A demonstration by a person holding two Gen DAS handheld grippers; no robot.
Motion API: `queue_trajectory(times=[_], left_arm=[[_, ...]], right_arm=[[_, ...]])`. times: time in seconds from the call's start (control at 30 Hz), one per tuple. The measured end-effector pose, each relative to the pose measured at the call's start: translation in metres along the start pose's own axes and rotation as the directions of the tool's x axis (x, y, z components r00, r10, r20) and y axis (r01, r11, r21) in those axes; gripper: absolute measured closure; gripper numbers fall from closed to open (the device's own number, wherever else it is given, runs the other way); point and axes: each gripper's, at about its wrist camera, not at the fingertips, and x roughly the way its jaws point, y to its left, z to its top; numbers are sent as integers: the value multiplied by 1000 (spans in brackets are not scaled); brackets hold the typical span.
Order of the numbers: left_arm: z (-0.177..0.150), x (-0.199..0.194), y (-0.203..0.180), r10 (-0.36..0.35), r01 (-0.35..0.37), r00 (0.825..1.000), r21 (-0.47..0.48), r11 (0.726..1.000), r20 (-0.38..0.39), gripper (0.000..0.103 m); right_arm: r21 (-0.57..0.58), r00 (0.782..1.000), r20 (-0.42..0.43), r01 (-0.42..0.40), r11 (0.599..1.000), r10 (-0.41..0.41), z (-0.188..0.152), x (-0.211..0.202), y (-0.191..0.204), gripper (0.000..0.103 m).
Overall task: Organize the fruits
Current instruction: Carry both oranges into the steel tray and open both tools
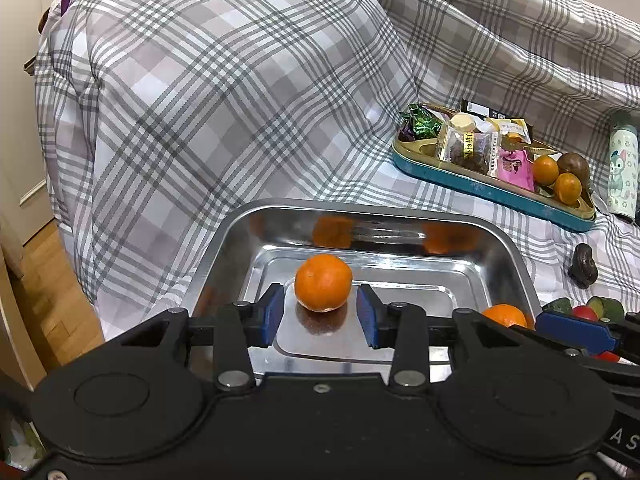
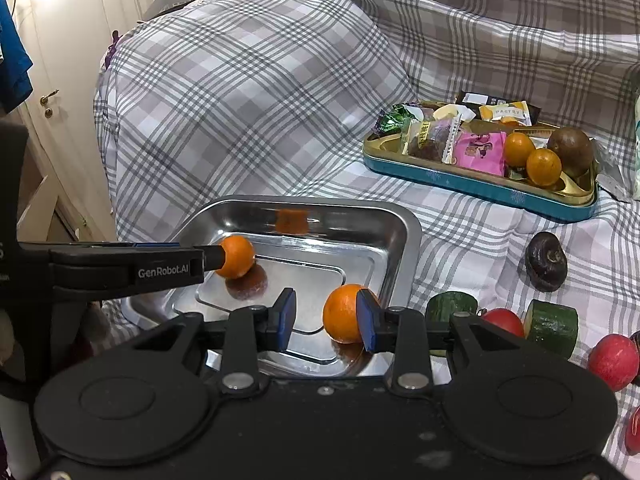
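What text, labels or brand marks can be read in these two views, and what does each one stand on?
"GenRobot.AI": side of the left gripper, in the right wrist view.
"PASTRY": yellow packet in the blue snack tin.
"A S": partial letters at the edge of the left wrist view, on the right gripper.
Print on the other wrappers, including the clear packet and pink packet, is too small to read.

Plaid sheet covered bed. Wrapped snacks lay near fruit. Printed bottle stood at right. White door at left.
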Motion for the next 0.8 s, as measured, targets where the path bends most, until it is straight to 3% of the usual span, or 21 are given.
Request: queue_trajectory(times=[0.8], left_arm=[[0,1,3,2,-2,1000,-14,1000,-4,55]], right_arm=[[5,1000,-18,17,1000,-17,1,-9,-3,68]])
